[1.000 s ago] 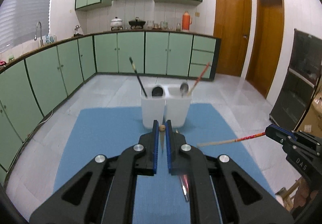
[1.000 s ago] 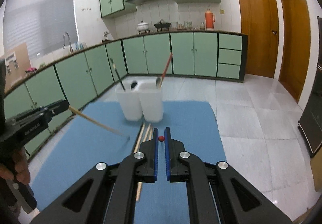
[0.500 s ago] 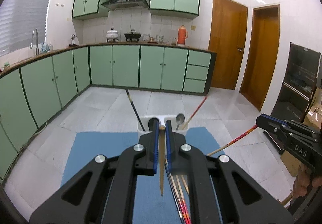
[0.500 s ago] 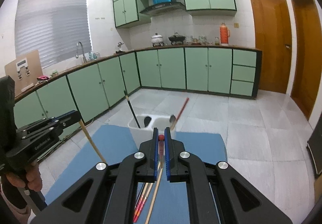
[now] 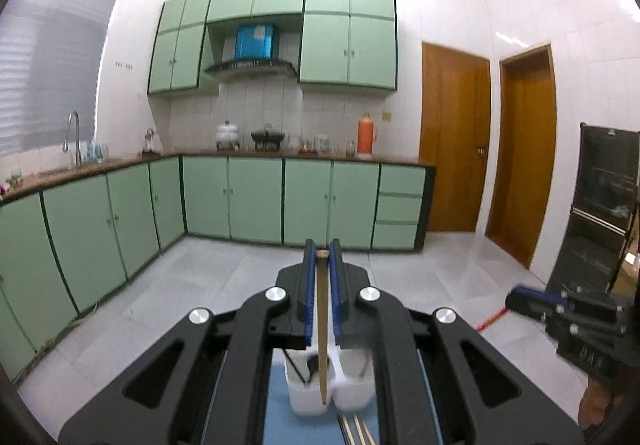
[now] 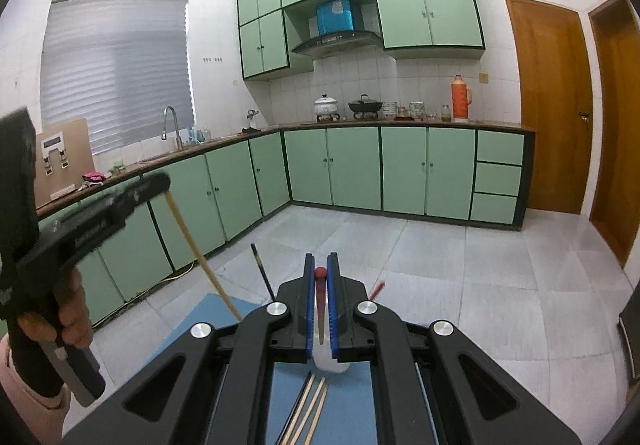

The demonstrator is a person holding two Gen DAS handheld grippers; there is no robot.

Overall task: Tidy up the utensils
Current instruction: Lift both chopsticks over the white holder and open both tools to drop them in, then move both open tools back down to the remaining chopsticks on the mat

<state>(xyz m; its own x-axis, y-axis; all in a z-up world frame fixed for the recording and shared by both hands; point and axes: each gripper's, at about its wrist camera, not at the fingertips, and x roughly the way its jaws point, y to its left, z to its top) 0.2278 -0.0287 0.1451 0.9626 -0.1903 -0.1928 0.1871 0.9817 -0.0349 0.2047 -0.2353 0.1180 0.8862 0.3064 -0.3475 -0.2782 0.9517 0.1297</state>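
Chopsticks are thin, light and stiff — we think they slip and swing if pinched too loosely. We hold one in each gripper. Our left gripper (image 5: 322, 259) is clamped on the top end of a wooden chopstick (image 5: 322, 341), which hangs down over the white holder (image 5: 316, 397). Our right gripper (image 6: 320, 273) is clamped on a red-tipped chopstick (image 6: 320, 303) the same way. More sticks (image 6: 310, 409) lie on the blue mat (image 6: 352, 405) — we would grab those near one end too
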